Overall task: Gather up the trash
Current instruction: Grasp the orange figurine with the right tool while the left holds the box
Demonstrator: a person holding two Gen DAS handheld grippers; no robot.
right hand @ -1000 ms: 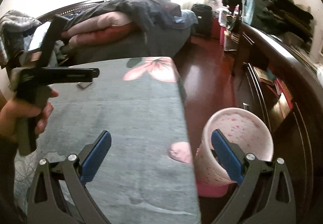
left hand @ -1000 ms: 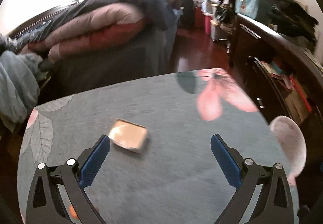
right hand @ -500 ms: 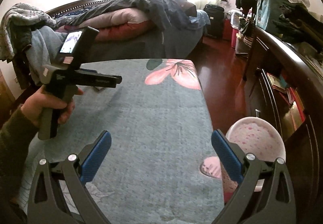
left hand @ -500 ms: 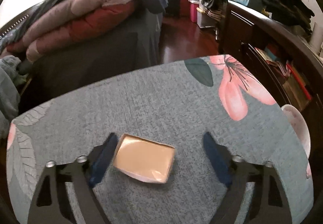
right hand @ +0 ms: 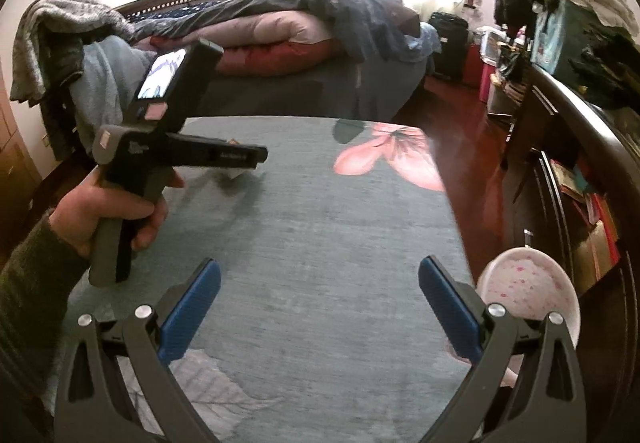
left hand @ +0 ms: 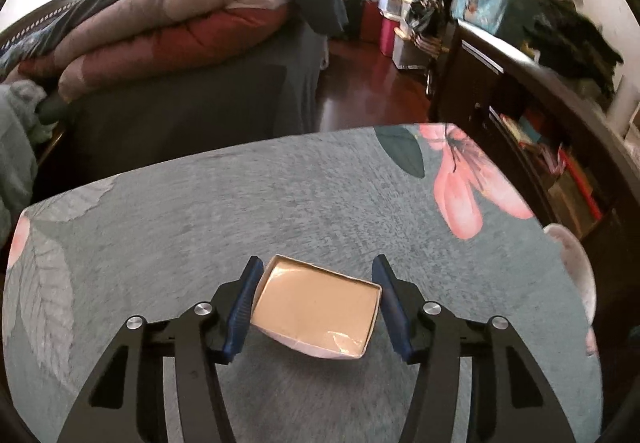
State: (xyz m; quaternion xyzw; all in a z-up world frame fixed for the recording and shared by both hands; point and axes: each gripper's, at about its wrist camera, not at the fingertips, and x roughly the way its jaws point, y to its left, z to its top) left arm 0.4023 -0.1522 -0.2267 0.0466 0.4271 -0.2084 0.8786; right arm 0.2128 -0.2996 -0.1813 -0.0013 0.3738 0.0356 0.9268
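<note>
A small open cardboard box (left hand: 316, 309), tan inside and white outside, lies on the grey-green flowered tablecloth (left hand: 280, 211). My left gripper (left hand: 318, 305) straddles it with both blue pads (left hand: 244, 307) close against its sides; the left pad touches, the right pad sits at the box edge. In the right wrist view the left gripper (right hand: 240, 159) shows from the side, held in a hand, with the box mostly hidden beneath it. My right gripper (right hand: 320, 307) is open and empty above the near table. A pink speckled bin (right hand: 528, 295) stands off the table's right edge.
A bed with piled quilts (left hand: 180, 27) lies beyond the table. A dark wooden dresser (right hand: 580, 163) with clothes and bags on top runs along the right. Red wooden floor (right hand: 472, 147) lies between them. The bin's rim also shows in the left wrist view (left hand: 576, 267).
My left gripper has moved forward over the box and its jaws have narrowed around it. The right gripper has drawn back and tilted slightly, still open.
</note>
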